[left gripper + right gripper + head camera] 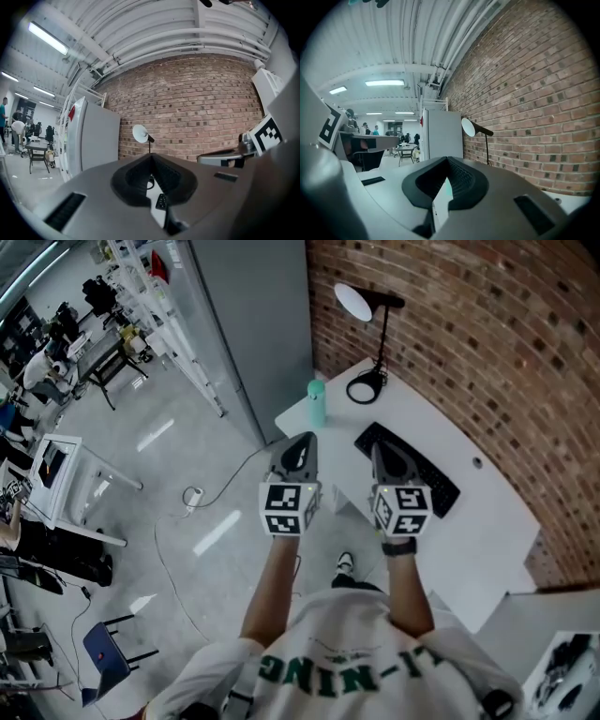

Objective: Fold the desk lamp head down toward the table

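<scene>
1. Head view: The left gripper (301, 441) and the right gripper (380, 448) are held out side by side in front of the person, at the near edge of the white desk (469, 521). They touch nothing. The desk lamp (383, 338) stands at the far end of the desk, right by the brick wall (469, 324), well apart from both grippers. Its lamp head (353, 302), round and white, is up high. A teal bottle (317, 403) stands near the lamp. A black keyboard (417, 474) lies on the desk by the right gripper.
2. Left gripper view: The left fingers (130, 185) are closed, tip against tip, and hold nothing. A little slit lower down shows a bit of the desk and the keyboard. The desk lamp is straight ahead past the tips, far off, with its lamp head up in front of the bricks. The right gripper shows at the right side.
3. Right gripper view: The right fingers (469, 183) are closed at the tips too, with nothing between them. The slit shows the white desk and a bit of teal. The desk lamp is ahead and a little to the right, by the brick wall, its lamp head up. A tall grey cabinet (443, 136) stands beside it.
</scene>
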A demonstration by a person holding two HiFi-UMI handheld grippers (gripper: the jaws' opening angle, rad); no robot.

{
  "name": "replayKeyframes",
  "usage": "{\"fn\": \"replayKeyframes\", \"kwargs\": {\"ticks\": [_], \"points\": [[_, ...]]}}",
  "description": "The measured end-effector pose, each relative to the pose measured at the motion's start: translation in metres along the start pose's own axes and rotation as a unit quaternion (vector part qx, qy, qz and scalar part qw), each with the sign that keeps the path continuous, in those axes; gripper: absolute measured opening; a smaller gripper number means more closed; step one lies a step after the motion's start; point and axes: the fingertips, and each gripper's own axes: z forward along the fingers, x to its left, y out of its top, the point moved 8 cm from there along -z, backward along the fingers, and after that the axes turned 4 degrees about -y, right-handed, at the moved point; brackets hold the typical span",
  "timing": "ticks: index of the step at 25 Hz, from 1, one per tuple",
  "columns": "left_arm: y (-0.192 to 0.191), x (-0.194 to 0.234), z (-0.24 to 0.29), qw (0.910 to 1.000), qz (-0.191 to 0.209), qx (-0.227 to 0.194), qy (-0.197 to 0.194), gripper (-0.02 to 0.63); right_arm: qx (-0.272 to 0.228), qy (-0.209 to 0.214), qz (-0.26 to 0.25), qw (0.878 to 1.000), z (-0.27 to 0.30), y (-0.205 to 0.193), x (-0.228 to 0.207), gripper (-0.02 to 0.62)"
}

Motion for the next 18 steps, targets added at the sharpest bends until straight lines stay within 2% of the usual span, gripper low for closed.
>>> {"fn": "replayKeyframes", "kwargs": {"ticks": [4,8,18], "points": [[0.018,0.008,0.054,1.0,0.0,-0.007,0.002,0.0,0.001,0.017,-0.016,1.0,0.037,0.022,-0.024,0.005],[0.028,0.004,0.108,0.9998,-0.014,-0.007,0.009,0.0,-0.001,0.021,-0.002,1.0,0.071,0.029,-0.063,0.005],[0.04,0.015,0.183,0.9997,-0.019,-0.005,0.014,0.0,0.017,0.057,0.032,0.998,0.117,0.015,-0.103,0.005]]}}
